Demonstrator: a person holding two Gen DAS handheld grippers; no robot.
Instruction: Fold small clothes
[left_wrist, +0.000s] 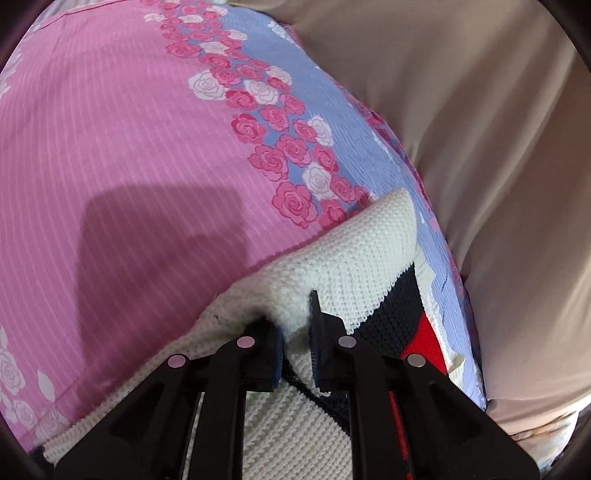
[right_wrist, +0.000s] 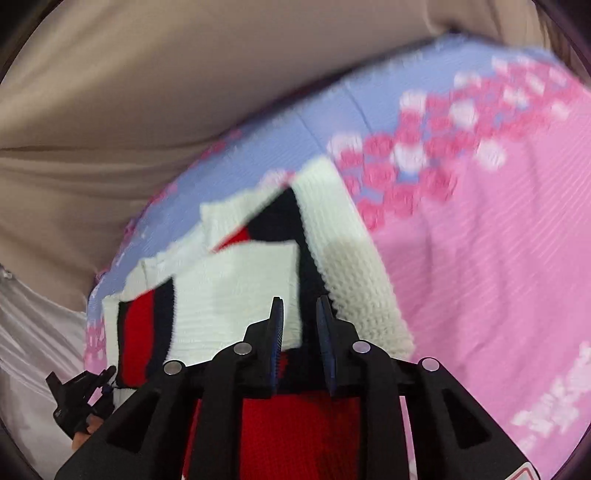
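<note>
A small knitted sweater (left_wrist: 354, 258), white with navy and red stripes, lies on a pink and lilac bedsheet with roses (left_wrist: 129, 129). My left gripper (left_wrist: 297, 332) is shut on a bunched white fold of the sweater, which sits between its blue pads. In the right wrist view the sweater (right_wrist: 240, 280) lies partly folded, a white sleeve (right_wrist: 354, 258) running over it. My right gripper (right_wrist: 301, 332) hovers over the sweater's navy and red part with a narrow gap between its fingers and nothing clearly held. The left gripper (right_wrist: 81, 395) shows at the lower left.
A beige cloth (left_wrist: 480, 129) hangs or lies along the bed's far edge, also in the right wrist view (right_wrist: 129, 92). The pink sheet (right_wrist: 498, 277) stretches to the right of the sweater. The right wrist view is motion-blurred.
</note>
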